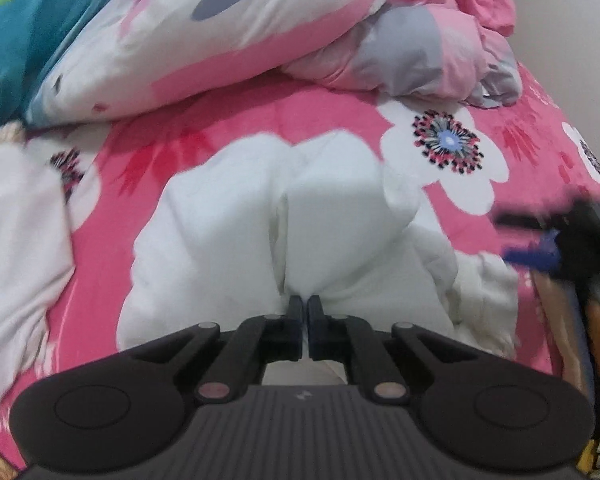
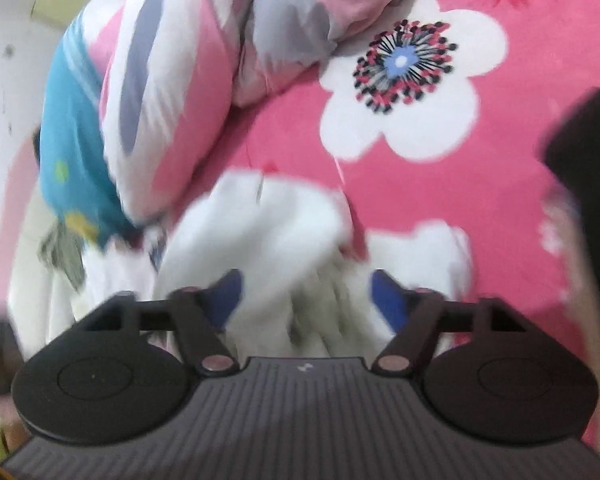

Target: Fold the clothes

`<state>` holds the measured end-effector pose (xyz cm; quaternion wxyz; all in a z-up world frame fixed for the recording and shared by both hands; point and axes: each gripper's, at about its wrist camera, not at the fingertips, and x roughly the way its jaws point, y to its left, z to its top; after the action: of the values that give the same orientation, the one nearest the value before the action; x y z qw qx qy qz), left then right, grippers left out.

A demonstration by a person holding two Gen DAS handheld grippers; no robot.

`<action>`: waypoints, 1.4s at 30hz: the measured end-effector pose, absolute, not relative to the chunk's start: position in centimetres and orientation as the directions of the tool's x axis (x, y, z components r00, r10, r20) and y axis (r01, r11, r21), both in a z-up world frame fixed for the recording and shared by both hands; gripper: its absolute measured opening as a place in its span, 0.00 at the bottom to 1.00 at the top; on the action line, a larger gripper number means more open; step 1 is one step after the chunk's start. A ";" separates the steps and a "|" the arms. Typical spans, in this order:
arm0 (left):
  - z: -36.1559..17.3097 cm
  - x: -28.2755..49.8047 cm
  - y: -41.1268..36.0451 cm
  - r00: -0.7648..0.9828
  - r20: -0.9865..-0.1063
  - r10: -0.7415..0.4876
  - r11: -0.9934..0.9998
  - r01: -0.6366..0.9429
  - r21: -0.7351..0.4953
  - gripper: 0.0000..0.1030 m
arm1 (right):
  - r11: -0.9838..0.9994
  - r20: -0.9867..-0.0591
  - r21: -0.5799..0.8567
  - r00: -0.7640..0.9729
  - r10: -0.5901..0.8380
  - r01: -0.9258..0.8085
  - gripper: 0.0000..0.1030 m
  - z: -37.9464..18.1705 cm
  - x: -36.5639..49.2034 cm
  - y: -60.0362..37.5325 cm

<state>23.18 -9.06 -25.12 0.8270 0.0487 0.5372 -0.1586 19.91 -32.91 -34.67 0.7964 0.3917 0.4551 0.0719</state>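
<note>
Tools first: in the left wrist view we see the left tool at lower centre, its jaws drawn nearly together and pinching a ridge of the white garment. From that pinch the cloth spreads upward in two puffed lobes across the middle of the frame, lying on the pink flowered bedspread. At the right edge we note the right tool, blurred, dark with blue tips. In the right wrist view the right tool stands wide, blue fingertips well apart, with the white garment bunched between and beyond them; we cannot tell whether they touch it. Upper left of both frames: a pink-and-white pillow and a teal cloth. A second white cloth sits at the left edge.
</note>
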 end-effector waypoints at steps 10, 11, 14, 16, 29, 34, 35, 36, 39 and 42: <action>-24.8 19.7 -4.9 0.387 -0.897 -0.213 0.969 0.201 -0.143 0.02 | 0.534 -0.555 0.826 0.430 0.712 0.181 0.20 -38.3 29.0 -28.1; -24.8 19.1 -4.3 0.380 -0.900 -0.214 0.971 0.183 -0.154 0.02 | 0.526 -0.527 0.840 0.433 0.731 0.134 0.15 -37.1 28.7 -27.4; -24.4 16.8 -2.2 0.357 -0.910 -0.213 0.976 0.125 -0.179 0.02 | 0.482 -0.423 0.875 0.426 0.800 -0.036 0.13 -32.5 27.3 -24.7; -24.2 14.9 -0.7 0.330 -0.918 -0.217 0.976 0.086 -0.200 0.03 | 0.435 -0.357 0.884 0.354 0.865 -0.172 0.13 -29.4 26.2 -21.8; -26.8 4.4 10.0 0.095 -0.992 -0.079 0.982 -0.161 -0.093 0.08 | 0.412 -0.517 0.832 -0.253 0.818 -0.371 0.15 -33.1 16.1 -7.0; -25.0 7.6 9.1 0.196 -0.976 -0.099 0.989 -0.090 -0.118 0.26 | 0.533 -0.629 0.753 -0.183 0.756 -0.385 0.44 -32.6 15.3 -9.6; -24.6 8.5 8.7 0.222 -0.969 -0.108 0.989 -0.070 -0.127 0.29 | 0.553 -0.635 0.746 -0.146 0.758 -0.372 0.54 -32.1 15.6 -10.7; -24.2 9.3 8.3 0.247 -0.962 -0.119 0.990 -0.050 -0.135 0.38 | 0.572 -0.642 0.738 -0.110 0.759 -0.357 0.57 -31.6 15.9 -11.7; -22.9 11.8 7.2 0.321 -0.935 -0.151 0.988 0.013 -0.155 0.48 | 0.626 -0.658 0.716 0.001 0.753 -0.309 0.61 -30.0 16.7 -14.9; -21.8 14.4 5.9 0.386 -0.904 -0.187 0.982 0.081 -0.168 0.59 | 0.674 -0.671 0.694 0.110 0.733 -0.254 0.61 -28.4 17.6 -18.1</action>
<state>14.37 5.89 -21.77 0.8309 -0.0481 0.5484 -0.0807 17.63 -18.10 -28.38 0.7150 0.2097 0.5706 0.3453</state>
